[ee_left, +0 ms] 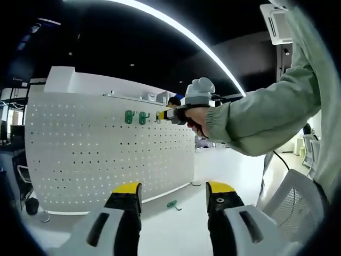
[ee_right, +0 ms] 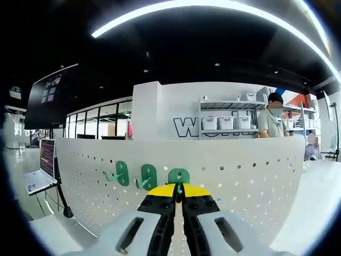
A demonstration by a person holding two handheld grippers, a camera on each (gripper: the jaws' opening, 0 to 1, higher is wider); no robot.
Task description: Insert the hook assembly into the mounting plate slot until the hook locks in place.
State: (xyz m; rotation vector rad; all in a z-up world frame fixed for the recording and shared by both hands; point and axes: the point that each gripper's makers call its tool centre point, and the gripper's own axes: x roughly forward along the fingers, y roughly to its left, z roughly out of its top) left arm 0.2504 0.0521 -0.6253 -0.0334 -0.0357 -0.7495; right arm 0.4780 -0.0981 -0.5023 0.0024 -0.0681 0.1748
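A white pegboard plate (ee_left: 96,160) stands upright on the white table. Two green hooks (ee_left: 128,117) (ee_left: 143,118) hang side by side on its upper part. In the left gripper view, a hand holds my right gripper (ee_left: 161,115) against the board just right of them. In the right gripper view, that gripper (ee_right: 179,192) is shut on a third green hook (ee_right: 179,176), which is pressed to the pegboard (ee_right: 250,176) beside the other two hooks (ee_right: 121,173) (ee_right: 148,176). My left gripper (ee_left: 174,188) hangs open and empty, back from the board. A spare green hook (ee_left: 173,205) lies on the table.
A person's green sleeve (ee_left: 266,117) crosses the right of the left gripper view, above a mesh chair back (ee_left: 298,208). A laptop (ee_right: 42,170) on a stand sits left of the board. Behind it stand shelves with bins (ee_right: 224,122) and a person (ee_right: 273,117).
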